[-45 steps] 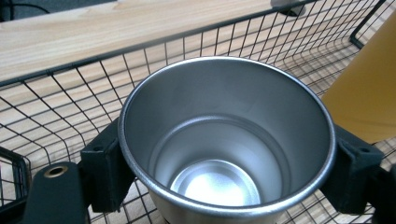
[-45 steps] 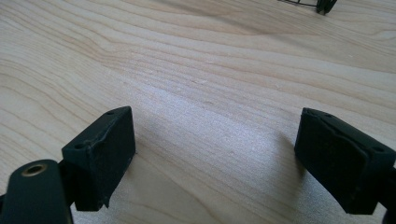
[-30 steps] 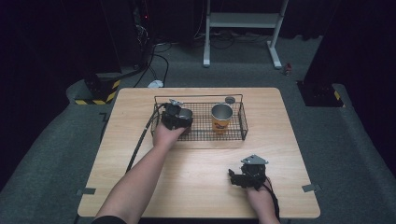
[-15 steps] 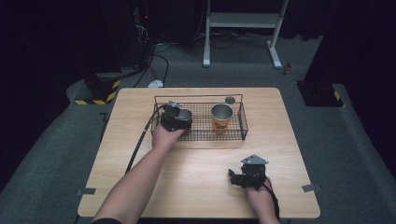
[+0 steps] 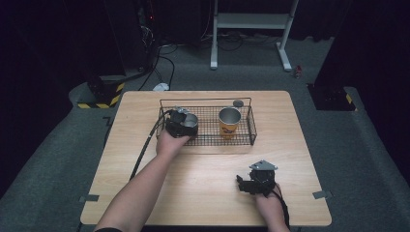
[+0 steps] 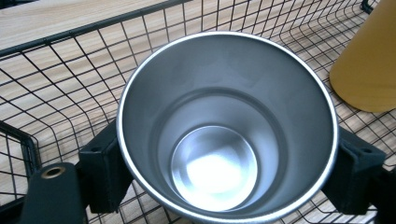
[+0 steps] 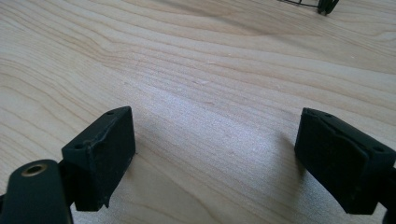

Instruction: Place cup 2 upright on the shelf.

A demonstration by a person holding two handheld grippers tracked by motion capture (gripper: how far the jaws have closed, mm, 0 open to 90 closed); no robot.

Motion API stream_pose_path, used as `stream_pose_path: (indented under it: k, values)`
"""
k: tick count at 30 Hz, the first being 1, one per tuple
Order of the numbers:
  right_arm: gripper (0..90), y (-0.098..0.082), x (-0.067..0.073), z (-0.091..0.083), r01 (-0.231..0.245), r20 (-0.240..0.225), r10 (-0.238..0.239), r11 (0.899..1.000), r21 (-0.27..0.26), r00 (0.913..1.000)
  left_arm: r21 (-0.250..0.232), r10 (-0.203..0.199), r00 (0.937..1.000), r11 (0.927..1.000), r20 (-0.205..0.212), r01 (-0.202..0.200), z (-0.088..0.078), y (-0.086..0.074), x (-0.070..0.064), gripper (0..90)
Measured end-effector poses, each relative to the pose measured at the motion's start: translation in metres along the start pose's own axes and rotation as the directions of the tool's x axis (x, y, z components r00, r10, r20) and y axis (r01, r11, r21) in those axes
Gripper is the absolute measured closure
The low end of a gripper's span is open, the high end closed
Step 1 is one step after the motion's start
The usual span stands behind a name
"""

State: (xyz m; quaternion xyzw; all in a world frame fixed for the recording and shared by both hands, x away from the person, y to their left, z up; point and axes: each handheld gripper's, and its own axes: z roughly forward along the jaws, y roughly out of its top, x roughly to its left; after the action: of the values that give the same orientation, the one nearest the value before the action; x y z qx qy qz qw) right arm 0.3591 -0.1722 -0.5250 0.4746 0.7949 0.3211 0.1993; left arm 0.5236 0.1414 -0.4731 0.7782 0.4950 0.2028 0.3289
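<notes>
My left gripper [image 5: 186, 123] has a steel cup [image 6: 228, 126] upright between its jaws in the left end of the wire basket [image 5: 251, 126]; the jaws have just eased apart slightly, pads [image 6: 103, 172] at its wall. A yellow cup [image 5: 229, 122] stands nearby. My right gripper [image 7: 215, 158] rests wide apart on the wooden table [image 5: 203, 169].

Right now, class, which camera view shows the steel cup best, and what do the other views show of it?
The left gripper view: the steel cup sits large there, its rim and bare inside sharp, between the left gripper pads. The high view shows it small, in the wire basket beside the yellow cup. The right gripper view looks at the table.
</notes>
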Motion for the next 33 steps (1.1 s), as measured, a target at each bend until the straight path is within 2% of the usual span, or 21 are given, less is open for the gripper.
stream_pose_path:
  k: [5,9,12,14,19,23,28,33]
  values:
    - [12.3,0.000,0.000,0.000,0.000,0.000,0.000,1.000,0.000,1.0000,-0.003,0.000,0.9998,1.0000,-0.017,0.000,-0.001,0.001,0.000,14.4]
    - [12.3,0.000,0.000,0.000,0.000,0.000,0.000,1.000,0.000,1.0000,0.000,0.020,0.9986,0.9998,-0.049,-0.020,-0.005,0.005,-0.001,10.4]
    - [12.3,0.000,0.000,0.000,0.000,0.000,0.000,1.000,0.000,1.0000,-0.021,0.021,0.9967,0.9995,-0.078,-0.023,-0.012,0.011,-0.003,4.1]
    - [12.3,0.000,0.000,0.000,0.001,-0.001,-0.001,1.000,0.000,1.0000,-0.039,0.016,0.9964,0.9991,-0.083,-0.020,-0.017,0.015,-0.003,1.4]
    - [12.3,0.000,0.000,0.000,-0.002,-0.002,0.002,1.000,-0.001,1.0000,-0.075,-0.009,0.9988,0.9972,-0.048,0.006,-0.029,0.021,-0.002,0.0]
    - [12.3,0.000,0.000,0.000,-0.003,-0.003,0.003,1.000,0.000,1.0000,-0.089,-0.012,0.9998,0.9959,-0.017,0.011,-0.038,0.023,-0.001,0.0]
    - [12.3,0.000,0.000,0.000,-0.004,-0.003,0.004,1.000,0.002,1.0000,-0.096,-0.009,0.9996,0.9953,0.028,0.012,-0.046,0.021,-0.001,0.0]
    - [12.3,0.000,0.000,0.000,-0.001,-0.003,0.001,1.000,0.001,1.0000,-0.102,-0.017,0.9968,0.9945,0.079,0.025,-0.053,0.014,-0.001,0.0]
